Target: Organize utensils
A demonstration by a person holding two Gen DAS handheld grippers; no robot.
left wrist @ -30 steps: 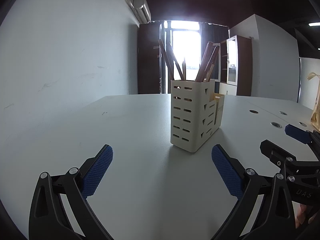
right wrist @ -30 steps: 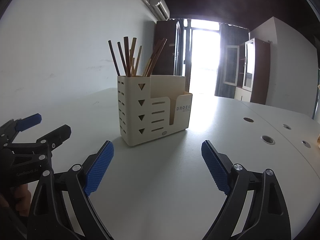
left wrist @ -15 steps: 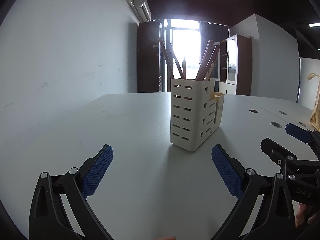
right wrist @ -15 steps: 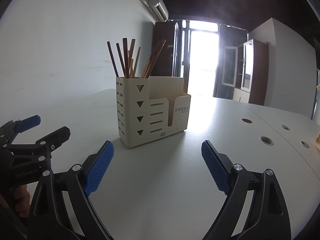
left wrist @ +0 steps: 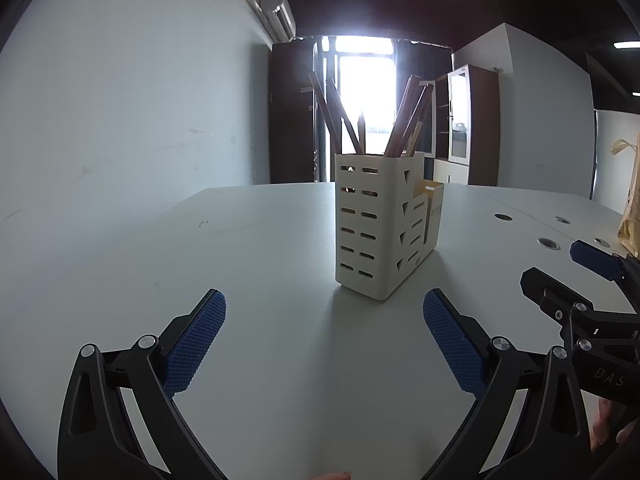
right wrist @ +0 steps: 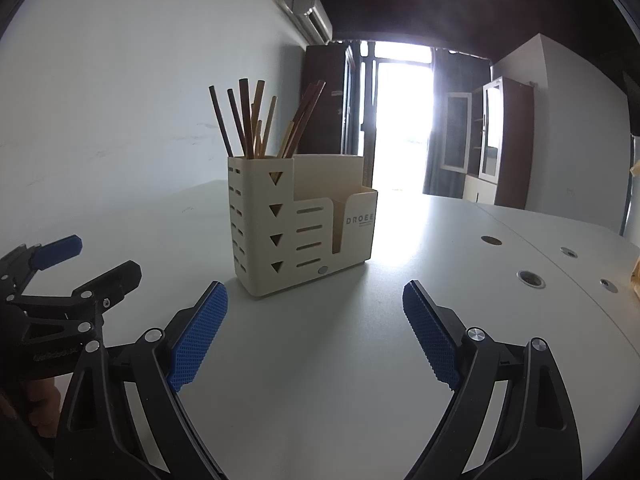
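Observation:
A cream utensil holder [left wrist: 376, 232] [right wrist: 280, 232] with slots and triangle cut-outs stands upright on the white table. Several brown chopsticks [left wrist: 404, 120] [right wrist: 256, 120] lean in its tall compartment; the lower front pocket looks empty. My left gripper [left wrist: 324, 344] is open, low over the table a short way in front of the holder, with nothing between its blue pads. My right gripper [right wrist: 316, 340] is open too, also short of the holder and holding nothing. Each gripper shows at the edge of the other's view: the right gripper [left wrist: 560, 280], the left gripper [right wrist: 86, 262].
The white table [left wrist: 240, 260] has round cable holes [right wrist: 530, 279] on its right side. A yellowish bag [left wrist: 632, 208] sits at the far right edge. A plain wall runs along the left; a bright doorway and cabinets lie behind.
Both views have risen very slightly, so the holder sits a touch lower in frame. Both grippers stay open and nothing on the table has moved.

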